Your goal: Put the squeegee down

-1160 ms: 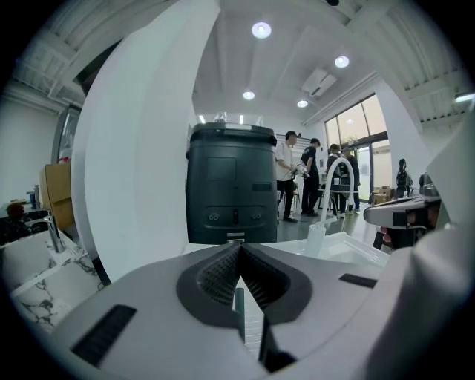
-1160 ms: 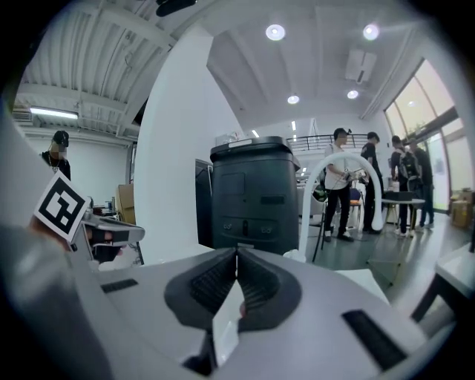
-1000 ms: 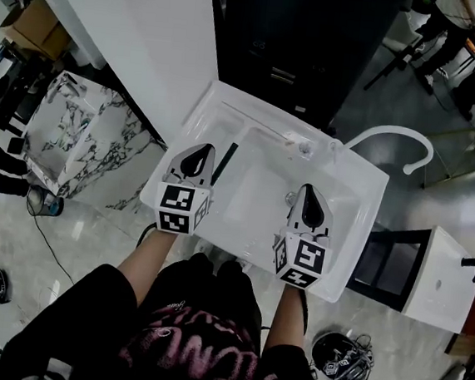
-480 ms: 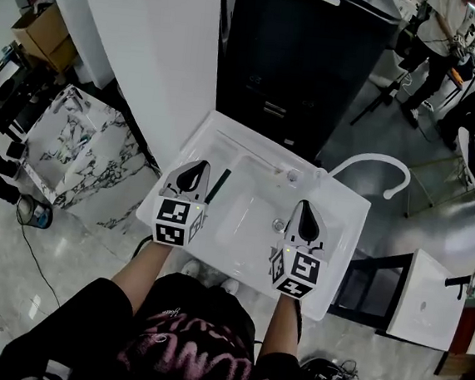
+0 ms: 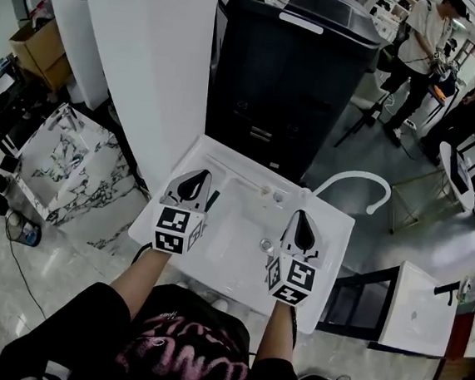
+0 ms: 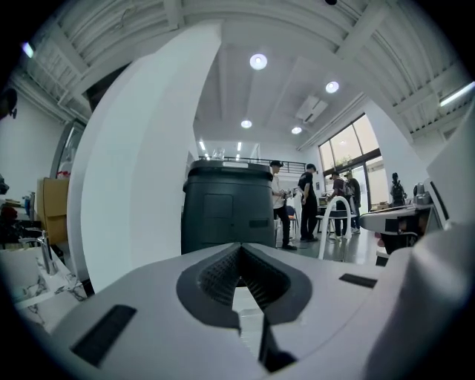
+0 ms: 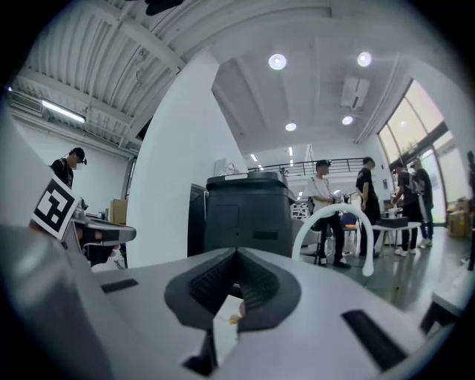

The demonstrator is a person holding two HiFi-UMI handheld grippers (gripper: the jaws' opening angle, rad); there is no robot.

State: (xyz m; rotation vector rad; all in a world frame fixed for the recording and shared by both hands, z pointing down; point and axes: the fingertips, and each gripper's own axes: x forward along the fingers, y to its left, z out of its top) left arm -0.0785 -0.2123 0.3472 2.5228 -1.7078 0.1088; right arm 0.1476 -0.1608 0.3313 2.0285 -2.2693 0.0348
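The squeegee (image 5: 212,199) lies free on the left ledge of the white sink (image 5: 337,236). It shows as one thin dark bar, set just beside the left gripper (image 5: 196,173) on that gripper's right. In the left gripper view the left gripper (image 6: 239,246) has its jaws brought together at the tips with nothing between them. The right gripper (image 7: 236,252) is likewise closed on nothing. In the head view the right gripper (image 5: 301,214) hovers over the right half of the basin, near the round drain (image 5: 265,245).

Each of the two grippers carries one cube with square black-and-white markers, which bear patterns rather than letters. The pink lettering on the person's dark shirt (image 5: 180,355) is too warped to read.

A single white arched pipe (image 5: 352,180) rises at the sink's far right corner. Behind the sink stands one large black bin (image 5: 290,73), with a white pillar (image 5: 150,60) to its left. A marble-patterned slab (image 5: 65,156) leans further left, near a cardboard box (image 5: 34,44). A second white sink (image 5: 414,306) stands on the floor to the right. Two people (image 5: 423,44) stand in the far right corner.
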